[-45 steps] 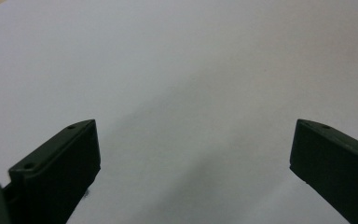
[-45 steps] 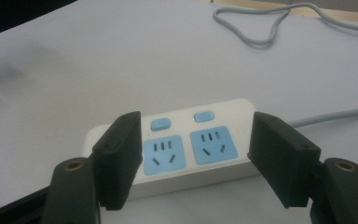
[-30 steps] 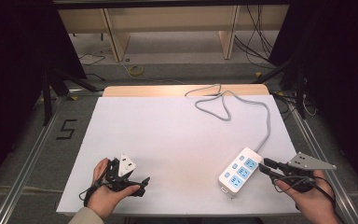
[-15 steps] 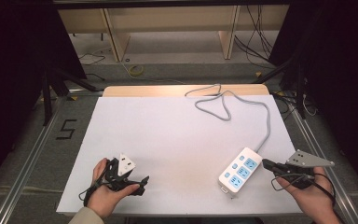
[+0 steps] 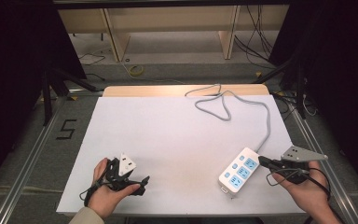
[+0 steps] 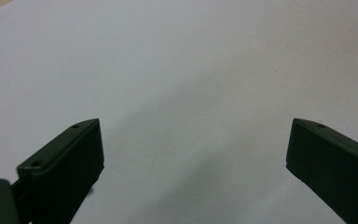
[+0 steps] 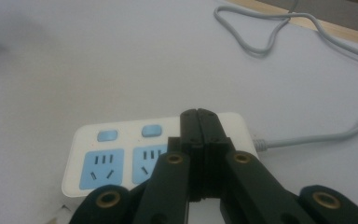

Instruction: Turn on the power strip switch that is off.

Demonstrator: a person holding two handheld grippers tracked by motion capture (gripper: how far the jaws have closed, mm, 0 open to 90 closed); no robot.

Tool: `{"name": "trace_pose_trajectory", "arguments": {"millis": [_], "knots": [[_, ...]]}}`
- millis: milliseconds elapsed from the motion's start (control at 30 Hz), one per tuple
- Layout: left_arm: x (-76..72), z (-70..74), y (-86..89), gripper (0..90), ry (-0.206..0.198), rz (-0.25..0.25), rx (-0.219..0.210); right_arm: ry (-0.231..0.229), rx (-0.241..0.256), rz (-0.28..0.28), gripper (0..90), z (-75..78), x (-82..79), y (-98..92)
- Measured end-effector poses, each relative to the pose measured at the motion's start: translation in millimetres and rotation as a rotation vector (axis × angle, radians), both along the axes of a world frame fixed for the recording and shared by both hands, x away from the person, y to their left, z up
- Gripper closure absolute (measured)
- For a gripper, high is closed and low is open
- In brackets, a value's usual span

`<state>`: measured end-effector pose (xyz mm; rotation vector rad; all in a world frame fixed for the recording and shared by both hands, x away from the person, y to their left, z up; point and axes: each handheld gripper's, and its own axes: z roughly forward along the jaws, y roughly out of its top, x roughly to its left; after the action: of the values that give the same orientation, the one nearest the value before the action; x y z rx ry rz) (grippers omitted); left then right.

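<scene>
Power strip [image 5: 239, 171]: rigid, light, slick plastic, best gripped across its narrow sides; right gripper [image 5: 265, 162] jaws clenched empty at its cord end, left gripper [image 6: 193, 154] jaws released.

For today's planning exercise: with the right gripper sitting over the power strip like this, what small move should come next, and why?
Probably open the right gripper before anything else. In the right gripper view its jaws are pressed together over the power strip, holding nothing, so it cannot grasp the strip as it is. The left gripper is already open over bare table, far from the strip.
</scene>
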<state>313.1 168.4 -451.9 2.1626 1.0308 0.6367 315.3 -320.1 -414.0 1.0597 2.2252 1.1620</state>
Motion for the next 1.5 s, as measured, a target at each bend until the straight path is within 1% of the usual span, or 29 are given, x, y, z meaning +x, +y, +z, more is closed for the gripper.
{"name": "trace_pose_trajectory", "arguments": {"millis": [700, 900, 933, 1000, 1200, 1500], "knots": [[1.0, -0.1, -1.1, 3.6, 0.0, -0.005, 0.004, 0.03, -0.007, 0.021, 90.0, 6.5, 9.5, 8.4], [1.0, -0.4, -1.9, 3.6, -0.001, -0.004, 0.005, 0.046, -0.022, 0.041, 90.0, 7.9, 12.4, 13.8], [1.1, 0.0, -1.7, 3.5, 0.001, -0.009, 0.017, 0.049, -0.022, 0.044, 90.0, 8.2, 12.8, 15.1], [1.2, -0.2, -2.2, 3.6, -0.001, -0.01, 0.022, 0.054, -0.029, 0.05, 90.0, 8.9, 13.8, 17.1], [1.6, -0.3, -2.6, 3.6, -0.001, -0.012, 0.017, 0.069, -0.038, 0.057, 90.0, 10.0, 17.3, 22.0], [1.9, -0.4, -3.1, 3.6, 0.0, -0.011, 0.014, 0.102, -0.054, 0.059, 90.0, 6.8, 23.3, 26.5]]}}
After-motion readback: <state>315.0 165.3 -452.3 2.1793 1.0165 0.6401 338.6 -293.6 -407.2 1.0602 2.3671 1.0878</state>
